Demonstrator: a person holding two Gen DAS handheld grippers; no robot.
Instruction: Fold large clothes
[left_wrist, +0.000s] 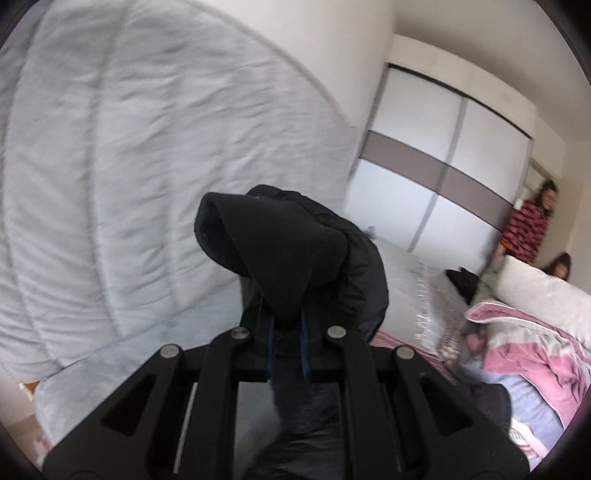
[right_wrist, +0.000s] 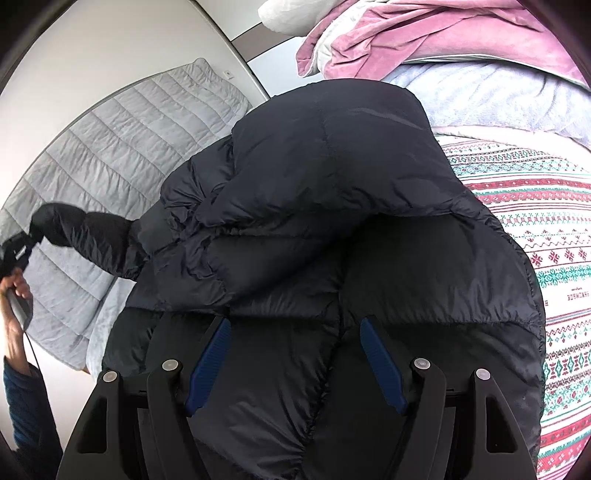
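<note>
Jacket (right_wrist: 332, 206): one, black, quilted puffer, lying spread on the patterned bedsheet (right_wrist: 546, 236), collar end toward the pink blanket (right_wrist: 406, 33).

Sleeves visible: one (right_wrist: 88, 236), drawn out sideways from the jacket body toward the grey quilted cover (right_wrist: 110, 147). Its ribbed cuff (left_wrist: 258, 243) is clamped in my left gripper (left_wrist: 286, 332), jaws pinched together on the knit and held clear of the bed. The other sleeve I cannot see.

My right gripper (right_wrist: 295, 354): one, jaws standing well apart over the jacket's lower panel, blue pads (right_wrist: 210, 362) either side of a seam. Whether the pads press the fabric I cannot tell; nothing is pinched between them.

Handling, as I judge it: light for its bulk, soft, full of air, so folds will spring back unless pressed flat. The shell looks smooth and slippery; a grip on a puffed panel may slide off. Better holds are the knit cuff, the hem edge and stitched seams, where the cloth is thin enough to bite.

Other counts: pink blanket, one; grey cover, one; white pillow (left_wrist: 539, 291) beyond the jacket, one; wardrobe (left_wrist: 443, 155), one; people beside the wardrobe (left_wrist: 528, 221), two.
</note>
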